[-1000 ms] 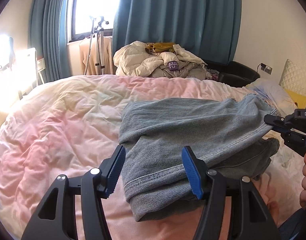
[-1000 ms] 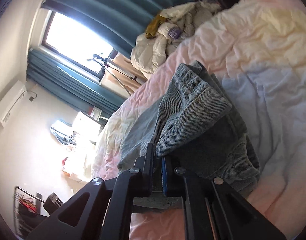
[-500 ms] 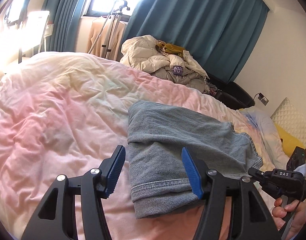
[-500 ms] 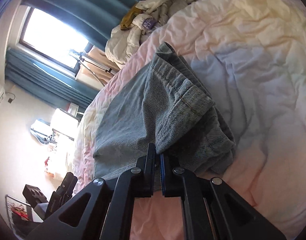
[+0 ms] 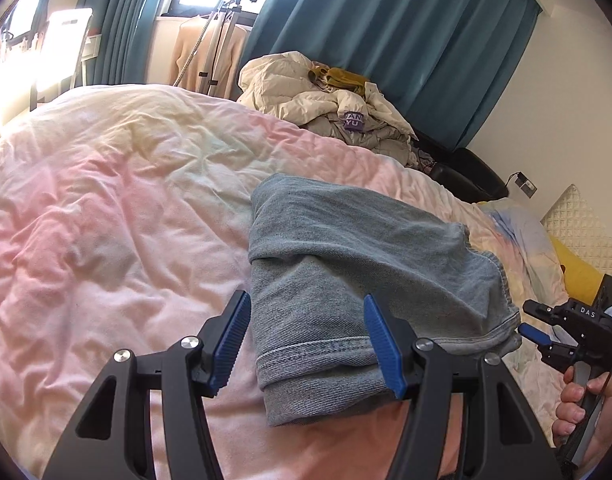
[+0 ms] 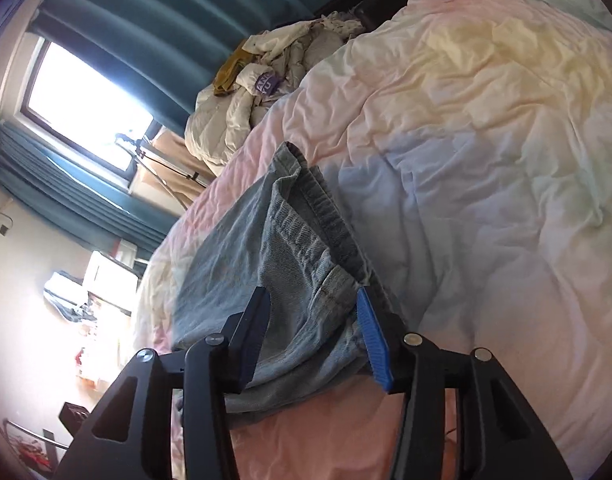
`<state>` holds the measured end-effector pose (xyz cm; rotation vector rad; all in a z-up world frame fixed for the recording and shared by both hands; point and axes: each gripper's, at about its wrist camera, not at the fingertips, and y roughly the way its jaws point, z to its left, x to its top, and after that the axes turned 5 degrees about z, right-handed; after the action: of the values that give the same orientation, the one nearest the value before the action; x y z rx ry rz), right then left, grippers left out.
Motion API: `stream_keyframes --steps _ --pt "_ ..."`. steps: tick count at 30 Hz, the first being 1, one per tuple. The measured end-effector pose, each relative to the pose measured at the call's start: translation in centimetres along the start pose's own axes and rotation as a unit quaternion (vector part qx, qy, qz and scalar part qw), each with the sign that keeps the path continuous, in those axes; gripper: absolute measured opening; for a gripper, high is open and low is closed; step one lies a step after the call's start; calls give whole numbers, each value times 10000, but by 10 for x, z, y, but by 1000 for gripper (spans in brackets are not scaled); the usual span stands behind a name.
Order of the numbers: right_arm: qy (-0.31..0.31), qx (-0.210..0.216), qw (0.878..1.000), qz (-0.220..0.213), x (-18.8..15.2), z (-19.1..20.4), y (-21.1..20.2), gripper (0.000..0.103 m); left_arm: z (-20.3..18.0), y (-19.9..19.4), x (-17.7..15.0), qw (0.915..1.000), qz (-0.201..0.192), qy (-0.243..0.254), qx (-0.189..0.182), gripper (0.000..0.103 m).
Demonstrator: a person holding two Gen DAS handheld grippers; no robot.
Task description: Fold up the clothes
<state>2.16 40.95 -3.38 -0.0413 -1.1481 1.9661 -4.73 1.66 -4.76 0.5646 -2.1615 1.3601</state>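
Folded light-blue jeans (image 5: 358, 264) lie on the pink bed cover (image 5: 106, 216), hem edge towards me. My left gripper (image 5: 306, 344) is open, its blue pads either side of the near hem, holding nothing. My right gripper (image 6: 314, 340) is open, with the jeans' waistband corner (image 6: 306, 280) between and beyond its pads but not gripped. In the left wrist view the right gripper (image 5: 536, 326) sits just off the jeans' right corner, held by a hand (image 5: 578, 412).
A heap of cream and grey clothes (image 5: 330, 108) lies at the far end of the bed. Teal curtains (image 5: 386, 40), a window and a tripod stand (image 5: 222, 36) are behind. A yellow pillow (image 5: 578, 272) and a quilted headboard are at the right.
The right gripper was shut on the jeans' corner and lowered it onto the folded stack; it has now opened and let go. The left gripper stayed open.
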Motion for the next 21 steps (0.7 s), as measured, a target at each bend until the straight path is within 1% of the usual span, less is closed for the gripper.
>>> stream_keyframes --steps 2,3,4,6,7,8,9,10,12,14,15,16,17,19,20,21 --pt "-243 -452 9986 -78 9 1 7 45 0 4 -1 10000 25 -8 4 60" --pt "-316 -535 9981 -16 12 1 13 45 1 5 -1 10000 34 -7 17 60" --pt "-322 -487 9982 116 14 0 20 45 1 6 -1 10000 46 -13 32 60" --pt "-300 -158 9985 440 12 -2 35 44 2 8 -1 10000 69 -43 35 60" --pt "-390 -165 9978 516 10 0 38 37 2 7 -1 9999 75 -63 30 60" --pt "-586 -314 9967 474 8 5 38 26 3 7 -1 9999 73 -76 23 60" --pt "-783 -420 9952 408 5 11 36 23 3 6 -1 9999 67 -85 15 60" --pt "-969 -389 9942 262 2 17 29 20 3 5 -1 9999 57 -104 -10 60" --pt "-1250 -222 9919 -105 -2 29 12 17 6 2 0 9998 36 -176 -102 60" --pt "-1362 -196 9897 -403 -6 35 -3 14 9 0 0 9992 44 -290 -281 61" --pt "-1364 -201 9892 -495 -7 35 -8 14 12 0 1 9985 82 -357 -398 65" --pt "-1230 -248 9911 -444 -6 31 -8 13 14 1 1 9978 131 -420 -495 71" --pt "-1057 -286 9934 -341 -6 24 -6 13 16 2 1 9969 181 -483 -589 73" --pt "-432 -247 9986 196 -2 1 13 13 18 6 0 9953 268 -576 -725 76" --pt "-108 -193 9987 453 0 -12 23 12 20 8 0 9946 310 -616 -779 77" --pt "148 -105 9979 614 0 -22 30 12 21 11 0 9936 359 -662 -838 81"
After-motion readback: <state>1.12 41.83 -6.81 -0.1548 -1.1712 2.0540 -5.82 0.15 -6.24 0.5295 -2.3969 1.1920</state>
